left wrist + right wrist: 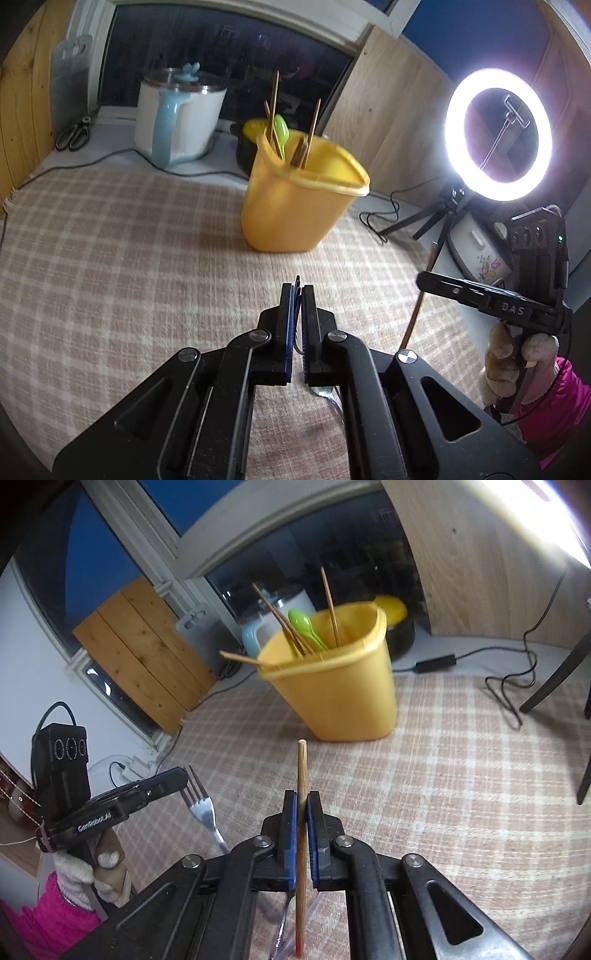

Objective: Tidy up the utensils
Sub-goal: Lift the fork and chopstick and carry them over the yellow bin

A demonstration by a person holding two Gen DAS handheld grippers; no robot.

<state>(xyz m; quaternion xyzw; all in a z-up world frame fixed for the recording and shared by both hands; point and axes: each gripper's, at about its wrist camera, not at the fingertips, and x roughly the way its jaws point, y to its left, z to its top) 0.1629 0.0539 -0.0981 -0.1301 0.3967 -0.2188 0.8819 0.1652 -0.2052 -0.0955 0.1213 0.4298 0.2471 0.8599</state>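
A yellow plastic holder (pixel 295 206) (pixel 340 698) stands on the checked cloth with several wooden chopsticks and a green spoon (pixel 279 129) (pixel 304 624) in it. My left gripper (pixel 297 295) (pixel 181 775) is shut on a metal fork (pixel 201 808), tines up; in the left wrist view only a bit of metal (pixel 325 395) shows below the jaws. My right gripper (pixel 302 797) (pixel 421 278) is shut on a single wooden chopstick (pixel 302 771) (pixel 415 317), held upright. Both grippers hang above the cloth, short of the holder. A clear-handled utensil (pixel 280 934) lies under the right gripper.
A white and blue jug (pixel 177 118), scissors (pixel 74 134) and a black pot with a yellow lid (pixel 247 147) stand behind the holder. A lit ring light (pixel 498 134) on a tripod stands at the right, with cables (pixel 509 690) trailing on the cloth.
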